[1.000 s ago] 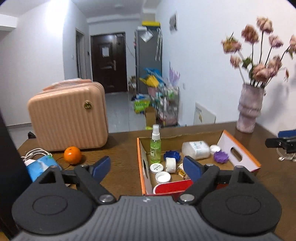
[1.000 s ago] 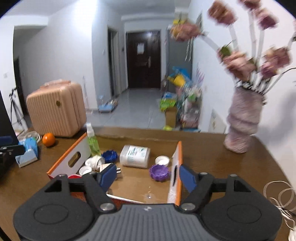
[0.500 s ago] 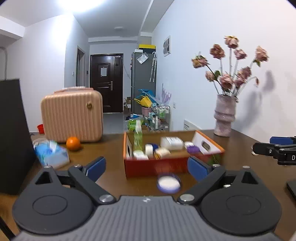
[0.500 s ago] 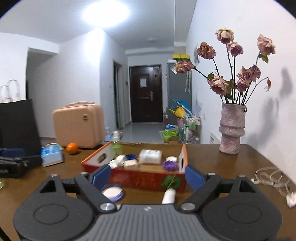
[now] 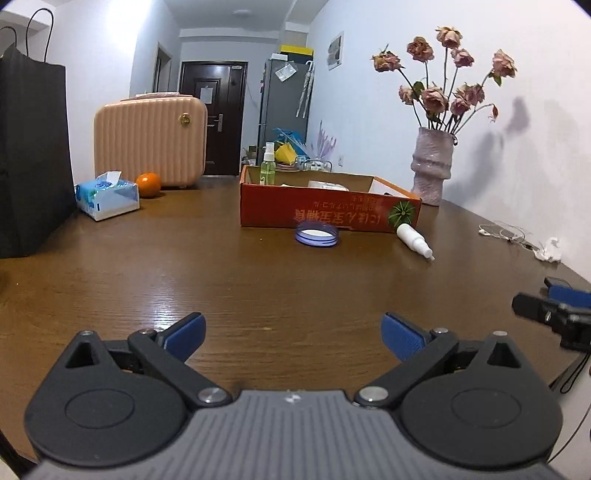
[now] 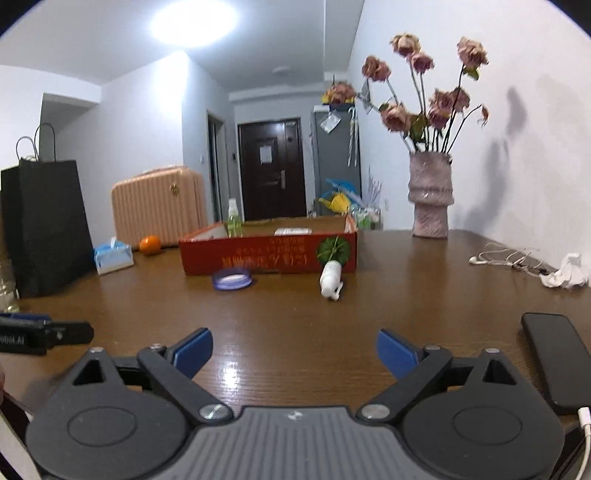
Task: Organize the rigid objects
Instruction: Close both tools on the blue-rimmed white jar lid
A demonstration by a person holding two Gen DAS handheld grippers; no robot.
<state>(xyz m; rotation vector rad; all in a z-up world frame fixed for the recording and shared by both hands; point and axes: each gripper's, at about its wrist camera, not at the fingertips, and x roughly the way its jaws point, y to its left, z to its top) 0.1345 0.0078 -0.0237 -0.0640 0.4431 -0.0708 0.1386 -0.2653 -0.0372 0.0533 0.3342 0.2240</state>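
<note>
White walls (image 6: 517, 184) and a white ceiling frame a narrow hallway at centre frame, ending in a dark brown door (image 6: 272, 168). A bright ceiling light (image 6: 194, 21) glares at upper left of the right wrist view. A grey cabinet (image 5: 283, 107) stands right of the door, a small picture (image 5: 335, 50) hanging on the wall nearby. A dark wooden table (image 5: 258, 280) fills the lower half of the frame, its polished surface catching reflections.
</note>
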